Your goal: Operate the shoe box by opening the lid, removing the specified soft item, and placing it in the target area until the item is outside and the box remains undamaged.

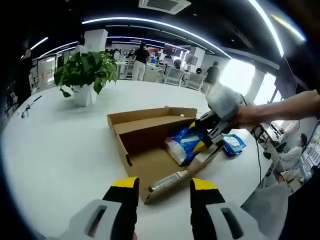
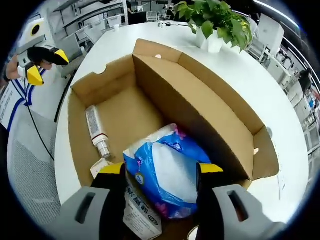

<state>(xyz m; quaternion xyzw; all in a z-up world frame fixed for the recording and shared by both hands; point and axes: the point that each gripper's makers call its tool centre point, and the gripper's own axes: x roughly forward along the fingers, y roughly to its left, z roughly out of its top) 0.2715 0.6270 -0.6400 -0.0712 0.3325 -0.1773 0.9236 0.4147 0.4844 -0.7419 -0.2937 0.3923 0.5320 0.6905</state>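
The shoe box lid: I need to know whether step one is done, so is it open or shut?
Open. The lid is folded back, leaving the shoe box interior exposed, with the blue soft pack still inside.

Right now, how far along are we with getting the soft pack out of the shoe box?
Done: the shoe box lid is open. In hand: the right hand-held gripper straddles the blue soft pack, which sits inside the box; whether the jaws are pressing it yet I cannot tell. The left hand-held gripper waits open before the box. Left: lift the pack out and set it on the white table.
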